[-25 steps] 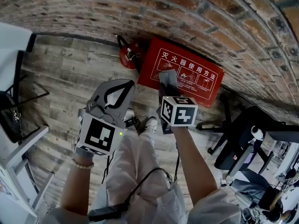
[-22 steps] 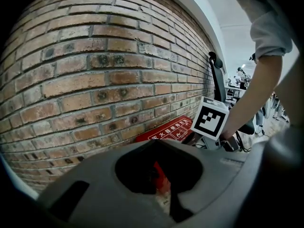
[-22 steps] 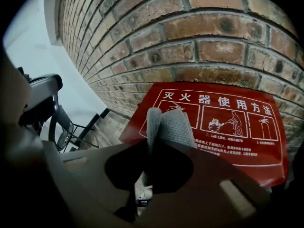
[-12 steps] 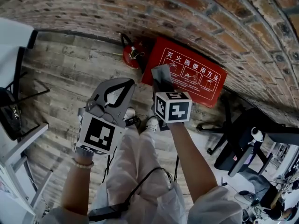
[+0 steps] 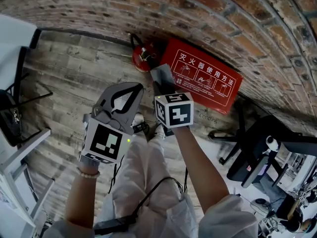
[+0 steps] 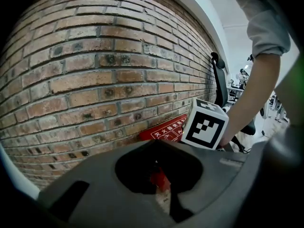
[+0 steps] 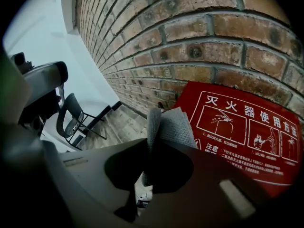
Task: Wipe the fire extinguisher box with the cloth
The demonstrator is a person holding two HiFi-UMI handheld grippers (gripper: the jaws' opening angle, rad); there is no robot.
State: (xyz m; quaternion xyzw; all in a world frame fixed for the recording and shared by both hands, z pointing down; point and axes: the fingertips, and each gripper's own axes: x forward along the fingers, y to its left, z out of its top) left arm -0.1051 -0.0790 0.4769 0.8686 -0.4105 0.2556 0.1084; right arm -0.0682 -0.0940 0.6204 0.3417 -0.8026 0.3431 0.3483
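The red fire extinguisher box [image 5: 208, 81] lies against the foot of the brick wall, with white print on its face. In the right gripper view the box [image 7: 247, 127] fills the right side. My right gripper [image 5: 162, 86] is shut on a grey cloth [image 5: 163, 76], which hangs over the box's left end. The cloth [image 7: 171, 125] sticks up from the right gripper [image 7: 148, 148]. My left gripper [image 5: 134, 89] is held lower left of the box, shut and holding nothing. In the left gripper view the box [image 6: 167, 130] shows past the left gripper [image 6: 157, 144].
A red extinguisher [image 5: 142, 58] stands just left of the box. The brick wall [image 5: 223, 14] runs behind. A black office chair [image 5: 255, 143] is at the right, and a black chair frame [image 5: 17, 103] and white furniture at the left. My legs and shoes [image 5: 159, 130] are below the grippers.
My right gripper has slid left along the box with the cloth, from about its middle to its left end. The left gripper has stayed put.
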